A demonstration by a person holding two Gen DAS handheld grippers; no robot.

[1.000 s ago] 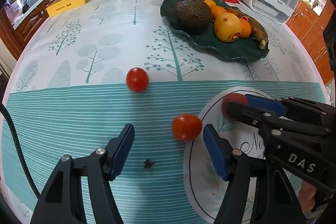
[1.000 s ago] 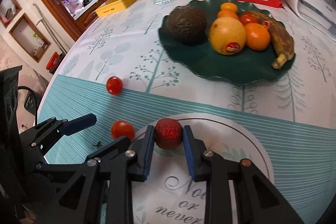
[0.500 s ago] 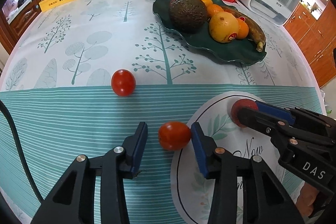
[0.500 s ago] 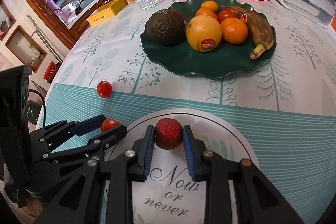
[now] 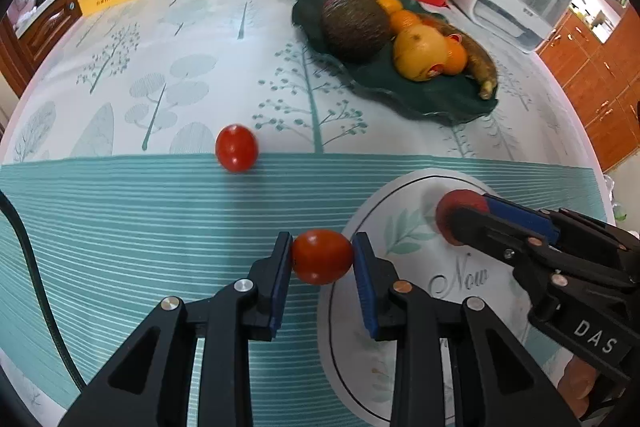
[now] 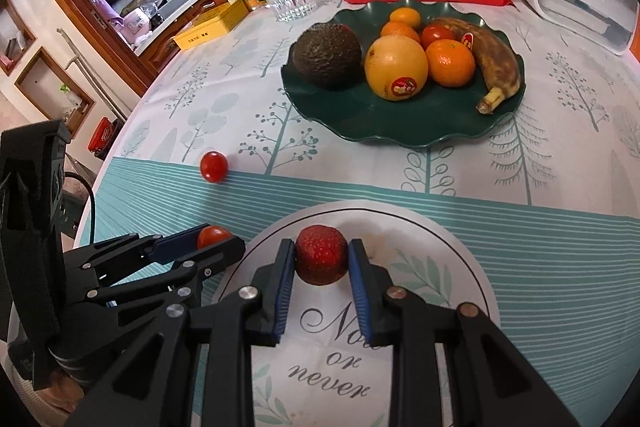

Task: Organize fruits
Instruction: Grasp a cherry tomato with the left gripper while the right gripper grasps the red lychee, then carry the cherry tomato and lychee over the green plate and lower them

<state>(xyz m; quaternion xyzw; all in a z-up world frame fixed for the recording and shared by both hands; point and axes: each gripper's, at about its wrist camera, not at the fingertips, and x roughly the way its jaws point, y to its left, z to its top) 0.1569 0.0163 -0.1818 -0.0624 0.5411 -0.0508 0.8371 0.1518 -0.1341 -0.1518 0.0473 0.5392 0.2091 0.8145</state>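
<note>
- Fruits lie partly loose on the surface (image 5: pixel 120 227): one cherry tomato (image 5: pixel 236 153) sits free, well left of the green plate (image 6: pixel 400 123).
- Left hand-held gripper (image 5: pixel 322 259) has just been closing; its blue pads now press a second cherry tomato (image 5: pixel 322 257) at the printed circle's edge.
- Right hand-held gripper (image 6: pixel 321 261), jaws narrow, clamps a strawberry (image 6: pixel 321 254) over the printed circle (image 6: pixel 440 255).
- Farther right, the plate carries an avocado (image 6: pixel 326 55), oranges and a banana (image 6: pixel 496 63).
</note>
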